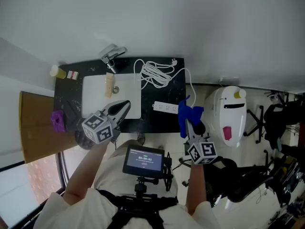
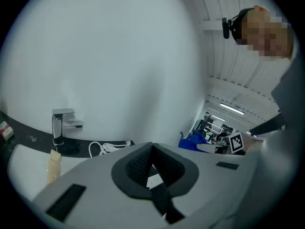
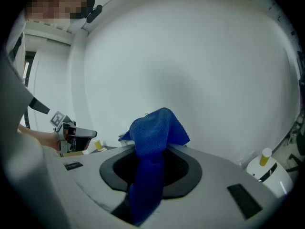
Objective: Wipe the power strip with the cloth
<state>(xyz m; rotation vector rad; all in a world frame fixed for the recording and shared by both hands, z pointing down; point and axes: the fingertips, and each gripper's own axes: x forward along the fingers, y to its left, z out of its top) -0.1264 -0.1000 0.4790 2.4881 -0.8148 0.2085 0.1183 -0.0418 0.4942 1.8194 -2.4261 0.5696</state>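
A white power strip (image 1: 166, 108) lies flat on the black counter (image 1: 164, 120), near its front right edge. In the head view my right gripper (image 1: 189, 123) is shut on a blue cloth (image 1: 188, 111), held just right of the strip over the counter's edge. The right gripper view shows the cloth (image 3: 155, 137) bunched up above the jaws and hanging down between them. My left gripper (image 1: 125, 104) is over the front right corner of the white basin (image 1: 95, 97), left of the strip. Its jaws meet at the tip with nothing between them (image 2: 152, 149).
A chrome faucet (image 1: 112, 55) stands behind the basin, and a beige bar (image 1: 110, 85) lies in it. A coiled white cable (image 1: 155, 73) runs to the strip. A yellow bottle (image 1: 57, 71), a purple object (image 1: 58, 120) and a wooden board (image 1: 35, 128) are left; a white appliance (image 1: 231, 113) is right.
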